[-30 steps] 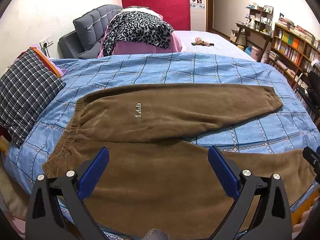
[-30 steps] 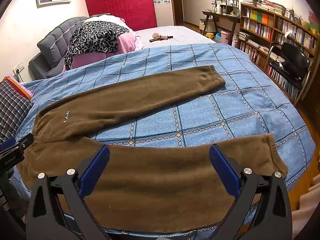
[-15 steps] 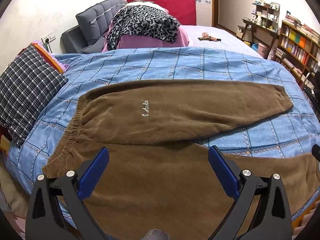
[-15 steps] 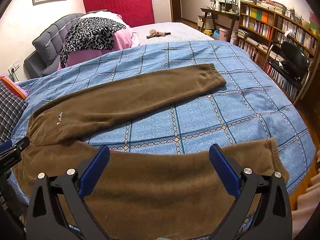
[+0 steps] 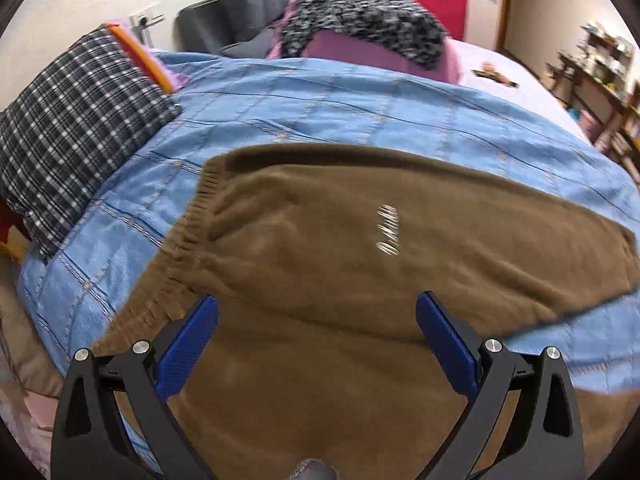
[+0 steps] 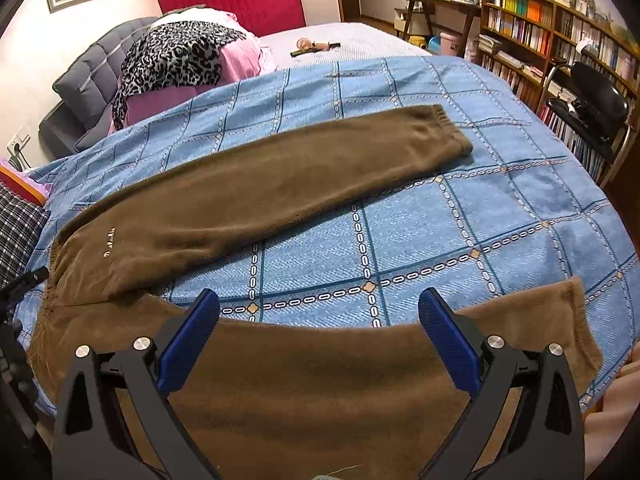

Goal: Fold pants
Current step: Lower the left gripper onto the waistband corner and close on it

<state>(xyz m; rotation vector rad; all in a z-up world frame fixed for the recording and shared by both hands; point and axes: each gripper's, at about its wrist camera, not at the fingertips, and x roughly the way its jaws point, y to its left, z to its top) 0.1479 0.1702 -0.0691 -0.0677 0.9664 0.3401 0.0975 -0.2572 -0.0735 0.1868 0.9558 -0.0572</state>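
Observation:
Brown fleece pants [image 6: 256, 196] lie spread flat on a blue checked bedspread [image 6: 500, 216], legs apart in a V, waistband at the left. The far leg ends in a cuff [image 6: 444, 120]; the near leg's cuff [image 6: 576, 312] lies at the bed's front right edge. My right gripper [image 6: 318, 316] hovers open over the near leg. In the left wrist view the pants [image 5: 360, 240] fill the middle, the elastic waistband [image 5: 188, 240] at the left. My left gripper [image 5: 316, 320] is open just above the hip area, holding nothing.
A plaid pillow [image 5: 68, 136] sits at the bed's left. A leopard-print and pink pile [image 6: 180, 60] lies by the grey headboard [image 6: 88, 72]. Bookshelves [image 6: 540, 24] and a black chair [image 6: 592, 100] stand to the right. The left gripper's edge [image 6: 16, 292] shows at far left.
My left gripper has moved forward and down towards the waistband, so the pants look much larger and the view is blurred. My right gripper has dropped slightly over the near leg. Both stay open.

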